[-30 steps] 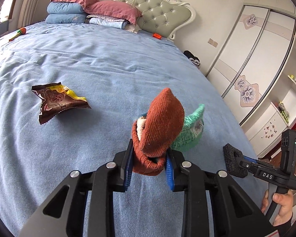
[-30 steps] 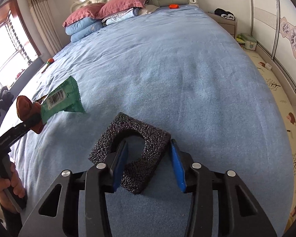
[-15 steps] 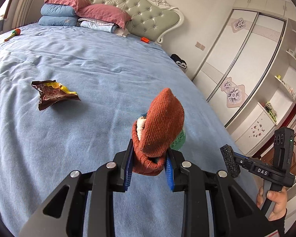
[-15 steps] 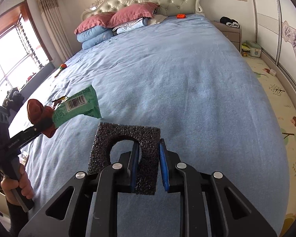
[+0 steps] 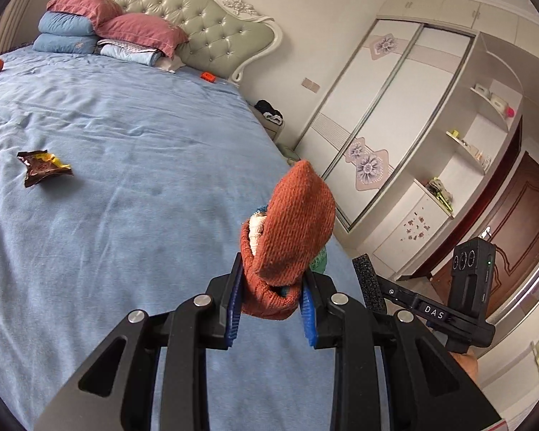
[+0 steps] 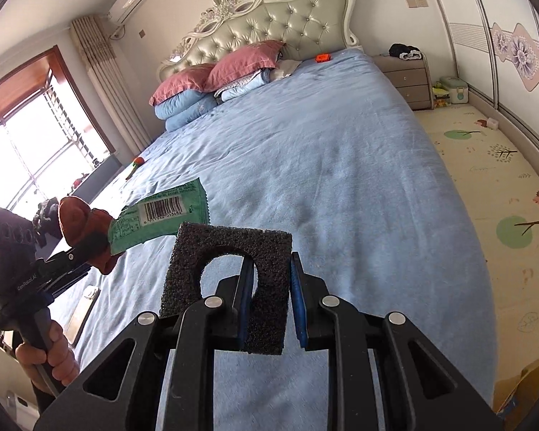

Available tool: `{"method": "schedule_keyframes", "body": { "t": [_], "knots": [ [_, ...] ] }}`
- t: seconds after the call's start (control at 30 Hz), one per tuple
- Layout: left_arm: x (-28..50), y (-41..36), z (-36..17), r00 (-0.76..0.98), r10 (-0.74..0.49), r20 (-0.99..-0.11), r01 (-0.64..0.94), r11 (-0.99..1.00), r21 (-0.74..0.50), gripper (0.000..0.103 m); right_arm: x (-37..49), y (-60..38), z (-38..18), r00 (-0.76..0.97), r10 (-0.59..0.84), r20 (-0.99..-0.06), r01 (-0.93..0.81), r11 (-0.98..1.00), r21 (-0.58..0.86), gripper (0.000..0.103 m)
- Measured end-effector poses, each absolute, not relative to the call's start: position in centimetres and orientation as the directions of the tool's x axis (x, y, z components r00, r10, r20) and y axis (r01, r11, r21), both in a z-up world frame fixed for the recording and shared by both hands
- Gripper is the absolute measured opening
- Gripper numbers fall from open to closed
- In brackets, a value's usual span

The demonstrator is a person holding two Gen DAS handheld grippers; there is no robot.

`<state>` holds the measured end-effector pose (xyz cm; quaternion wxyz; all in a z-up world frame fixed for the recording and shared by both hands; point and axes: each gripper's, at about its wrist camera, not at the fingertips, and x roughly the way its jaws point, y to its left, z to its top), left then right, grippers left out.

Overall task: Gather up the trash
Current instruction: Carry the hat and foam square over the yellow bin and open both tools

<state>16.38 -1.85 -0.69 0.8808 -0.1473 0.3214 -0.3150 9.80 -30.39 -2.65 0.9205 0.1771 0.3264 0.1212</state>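
Note:
My left gripper (image 5: 269,287) is shut on a bundle of a rust-orange sock (image 5: 291,230) and a green wrapper (image 5: 319,260), held above the blue bed (image 5: 143,179). The same bundle shows in the right wrist view, sock (image 6: 82,230) and green wrapper (image 6: 161,215). My right gripper (image 6: 269,287) is shut on a black foam piece (image 6: 230,262) with a round cut-out; the foam also shows in the left wrist view (image 5: 368,282). A brown and yellow snack wrapper (image 5: 41,167) lies on the bed at the left.
Pillows (image 5: 107,28) and a padded headboard (image 5: 212,28) stand at the far end. A small orange object (image 5: 207,77) lies near the headboard. A wardrobe (image 5: 395,107) and shelves line the right wall. A play mat (image 6: 503,215) covers the floor beside the bed.
Both grippers have lifted and pulled back from the bed. The right gripper closed on the black foam piece and raised it upright. The left gripper swung right with its bundle.

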Motion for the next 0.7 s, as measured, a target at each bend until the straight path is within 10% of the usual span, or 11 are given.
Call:
{"method": "schedule_keyframes", "body": {
  "t": [0.7],
  "knots": [
    [6.9,-35.0,-4.0,0.153,-0.764,-0.627,0.760,0.496,-0.419,0.028,-10.4,-53.7,-6.0,0.802,-0.014,-0.597,0.317,0.858,0.405,0.020]
  ]
}}
